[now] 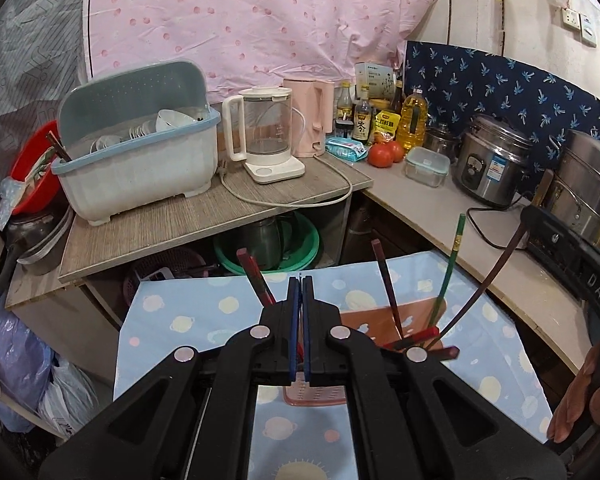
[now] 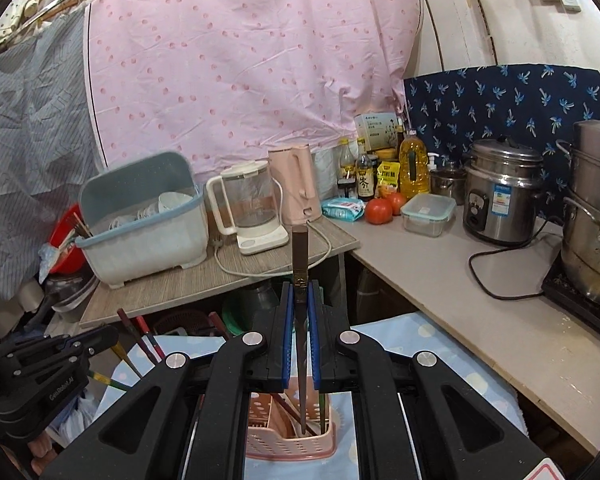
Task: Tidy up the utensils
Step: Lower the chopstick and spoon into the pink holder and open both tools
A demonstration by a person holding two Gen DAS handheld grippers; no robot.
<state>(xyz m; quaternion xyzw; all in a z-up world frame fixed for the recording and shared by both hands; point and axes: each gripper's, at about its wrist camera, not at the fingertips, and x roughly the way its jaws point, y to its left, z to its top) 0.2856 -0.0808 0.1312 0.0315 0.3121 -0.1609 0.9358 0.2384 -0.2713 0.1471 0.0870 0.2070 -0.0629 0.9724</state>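
My right gripper [image 2: 300, 288] is shut on a dark brown chopstick [image 2: 300, 256], held upright with its thin tip down inside a pink perforated utensil holder [image 2: 288, 438] that holds several chopsticks. My left gripper [image 1: 301, 280] is shut and empty above the same pink holder [image 1: 315, 396]. In the left wrist view, red chopsticks [image 1: 256, 278], a green chopstick [image 1: 450, 268] and a dark chopstick [image 1: 484, 284] stick up around it. The right gripper's body [image 1: 580, 272] shows at the right edge there. The left gripper's body [image 2: 40, 372] shows at lower left in the right wrist view.
The holder stands on a blue patterned tablecloth [image 1: 188, 320]. Behind is a wood-grain shelf [image 1: 172, 224] with a dish drainer box [image 1: 136, 152] and a glass kettle [image 1: 266, 132]. A counter [image 2: 480, 300] carries tomatoes [image 2: 379, 211], a rice cooker [image 2: 500, 196] and a steel pot [image 2: 592, 216].
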